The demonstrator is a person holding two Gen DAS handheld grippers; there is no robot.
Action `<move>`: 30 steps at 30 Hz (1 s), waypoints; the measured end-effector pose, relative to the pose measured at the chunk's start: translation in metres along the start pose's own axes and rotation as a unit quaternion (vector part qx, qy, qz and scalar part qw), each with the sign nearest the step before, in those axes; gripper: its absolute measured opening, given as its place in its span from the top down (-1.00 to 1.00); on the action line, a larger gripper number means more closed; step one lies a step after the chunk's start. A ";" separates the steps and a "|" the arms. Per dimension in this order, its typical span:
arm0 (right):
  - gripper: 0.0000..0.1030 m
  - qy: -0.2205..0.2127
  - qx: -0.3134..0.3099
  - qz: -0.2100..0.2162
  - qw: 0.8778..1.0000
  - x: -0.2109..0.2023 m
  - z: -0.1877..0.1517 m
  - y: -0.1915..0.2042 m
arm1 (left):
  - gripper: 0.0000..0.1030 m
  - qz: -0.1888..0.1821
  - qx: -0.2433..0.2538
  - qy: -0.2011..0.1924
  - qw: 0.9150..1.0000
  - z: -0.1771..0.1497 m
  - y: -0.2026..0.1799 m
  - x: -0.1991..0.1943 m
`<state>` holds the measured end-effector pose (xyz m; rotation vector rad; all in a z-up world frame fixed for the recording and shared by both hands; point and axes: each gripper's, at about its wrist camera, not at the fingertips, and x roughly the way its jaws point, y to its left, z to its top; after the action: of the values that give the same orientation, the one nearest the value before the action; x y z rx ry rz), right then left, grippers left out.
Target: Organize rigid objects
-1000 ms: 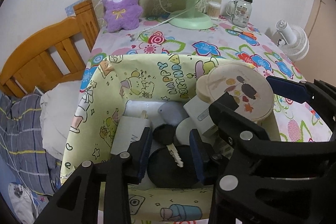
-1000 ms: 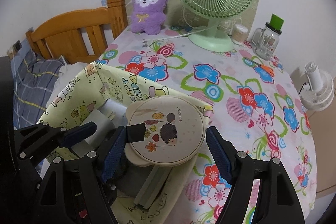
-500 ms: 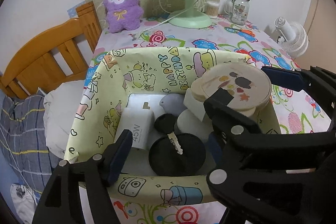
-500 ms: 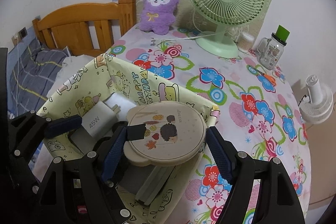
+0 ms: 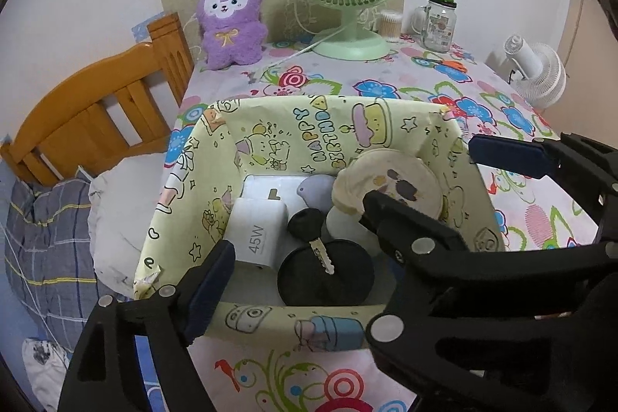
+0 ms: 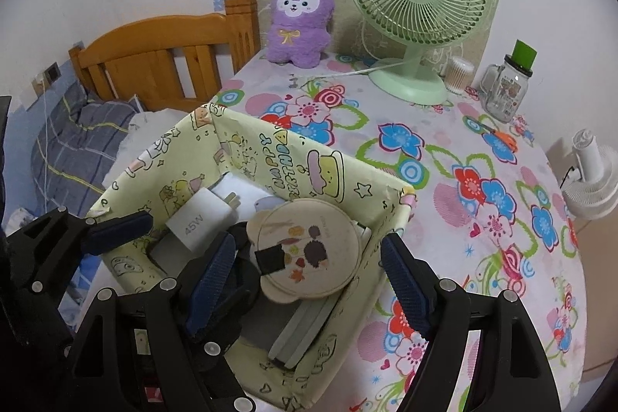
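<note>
Yellow paper box (image 5: 270, 138) already holds our charger (image 5: 257, 234), key (image 5: 309, 230), black lid (image 5: 326, 277) and round case (image 6: 305, 250). Left gripper (image 5: 293, 280), its jaws just opened, holds nothing; right gripper (image 6: 309, 280) stands wide around the case (not pressing). Little seems left.

The left gripper (image 5: 297, 280)'s right-hand finger sits behind the right gripper (image 6: 309, 288)'s frame in the left wrist view, so no clue where it ends. That same frame covers the near right corner of the yellow box (image 5: 270, 126). The round hedgehog case (image 6: 309, 250) hides whatever's under it. The print on the glass jar (image 6: 506, 91) is too small to read.
</note>
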<state>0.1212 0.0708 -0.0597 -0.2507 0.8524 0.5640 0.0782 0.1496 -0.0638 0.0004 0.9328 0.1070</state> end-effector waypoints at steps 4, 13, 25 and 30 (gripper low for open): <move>-0.65 0.001 0.009 0.001 1.000 -0.006 -0.004 -0.005 | -0.69 -0.004 0.005 -0.006 1.000 -0.002 -0.005 -0.006; -0.67 0.001 0.021 -0.014 1.000 -0.022 -0.014 -0.016 | -0.73 -0.002 0.014 -0.017 1.000 -0.004 -0.021 -0.017; -0.72 -0.002 0.054 -0.038 0.998 -0.044 -0.030 -0.041 | -0.73 -0.013 0.032 -0.039 0.999 -0.005 -0.048 -0.033; -0.72 -0.003 0.075 -0.048 0.996 -0.052 -0.038 -0.056 | -0.73 -0.027 0.035 -0.047 0.998 -0.005 -0.060 -0.038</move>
<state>0.1011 -0.0111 -0.0449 -0.1514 0.8674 0.4084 0.0570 0.0864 -0.0387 0.0439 0.8419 0.0248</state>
